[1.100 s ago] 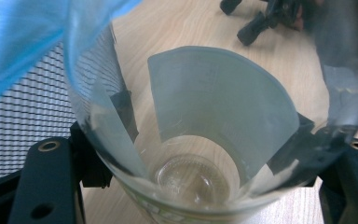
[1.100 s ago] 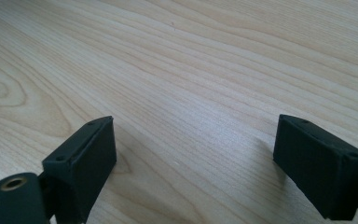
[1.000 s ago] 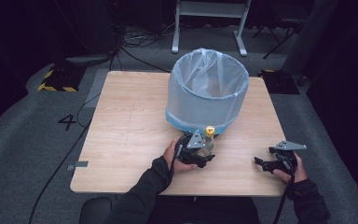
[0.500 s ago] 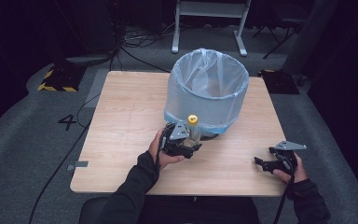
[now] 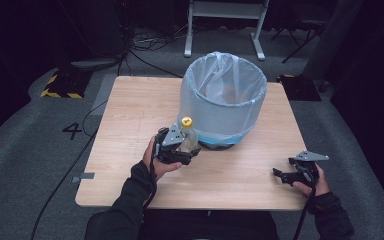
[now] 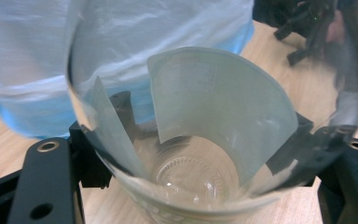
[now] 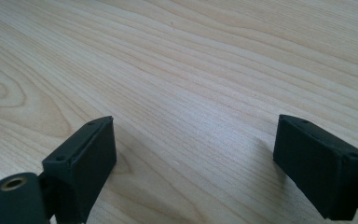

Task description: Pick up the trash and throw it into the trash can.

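Note:
My left gripper (image 5: 184, 148) is shut on a clear plastic bottle (image 5: 188, 136) with a yellow cap, held upright just off the table beside the bin's near left wall. In the left gripper view the bottle (image 6: 200, 140) sits between my black jaws, its pale label curling inside the clear wall, with the bin's plastic (image 6: 121, 42) right behind it. The bin (image 5: 225, 100) is a tall round tub lined with a pale blue bag. My right gripper (image 5: 286, 175) rests open near the table's front right corner. In the right gripper view its jaws stand wide over bare wood (image 7: 191, 93).
The wooden table (image 5: 130, 110) has bare room at its left and back left. A metal stand (image 5: 225, 20) and cables lie on the dark floor behind. A floor mark "4" (image 5: 73, 131) sits left of the table.
My left gripper has carried the bottle leftwards and a little up along the bin's near side. The right gripper has stayed in place.

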The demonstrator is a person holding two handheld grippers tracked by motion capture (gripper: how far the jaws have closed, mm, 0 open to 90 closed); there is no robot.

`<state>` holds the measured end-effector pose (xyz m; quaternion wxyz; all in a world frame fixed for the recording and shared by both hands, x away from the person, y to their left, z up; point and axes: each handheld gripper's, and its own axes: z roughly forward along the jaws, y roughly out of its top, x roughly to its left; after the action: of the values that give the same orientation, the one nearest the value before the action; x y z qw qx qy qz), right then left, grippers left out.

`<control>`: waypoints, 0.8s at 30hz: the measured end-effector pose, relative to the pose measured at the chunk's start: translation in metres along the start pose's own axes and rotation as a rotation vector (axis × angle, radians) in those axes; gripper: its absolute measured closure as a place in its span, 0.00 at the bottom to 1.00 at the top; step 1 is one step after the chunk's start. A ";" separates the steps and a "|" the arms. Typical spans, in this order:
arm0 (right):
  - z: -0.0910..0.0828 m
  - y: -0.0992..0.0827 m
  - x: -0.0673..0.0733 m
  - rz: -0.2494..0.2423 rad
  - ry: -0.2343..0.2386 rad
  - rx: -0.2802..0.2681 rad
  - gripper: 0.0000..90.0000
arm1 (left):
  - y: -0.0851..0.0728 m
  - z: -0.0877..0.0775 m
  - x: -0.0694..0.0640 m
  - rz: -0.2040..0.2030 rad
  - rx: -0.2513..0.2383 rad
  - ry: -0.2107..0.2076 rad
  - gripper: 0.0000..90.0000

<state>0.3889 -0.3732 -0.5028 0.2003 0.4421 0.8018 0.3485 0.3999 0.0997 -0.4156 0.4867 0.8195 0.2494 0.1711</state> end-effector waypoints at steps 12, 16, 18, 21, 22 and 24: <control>0.000 0.000 0.000 0.001 -0.001 0.000 0.15 | 0.004 -0.021 0.019 -0.042 -0.034 0.049 0.31; 0.000 0.000 0.000 0.001 -0.001 0.000 0.15 | 0.007 -0.029 0.024 -0.044 -0.043 0.071 0.31; 0.000 0.000 0.000 0.001 0.000 0.000 0.15 | 0.010 -0.033 0.028 -0.043 -0.041 0.086 0.31; 0.000 0.000 0.000 0.001 -0.001 0.000 0.15 | 0.013 -0.037 0.032 -0.048 -0.050 0.098 0.31; 0.000 0.000 0.000 0.001 -0.001 0.000 0.15 | 0.015 -0.038 0.034 -0.052 -0.063 0.098 0.31; 0.000 0.000 0.000 0.000 -0.001 0.000 0.15 | 0.018 -0.041 0.036 -0.063 -0.080 0.100 0.31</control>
<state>0.3888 -0.3732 -0.5029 0.2006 0.4424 0.8017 0.3483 0.4117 0.1426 -0.3795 0.5112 0.7815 0.2920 0.2065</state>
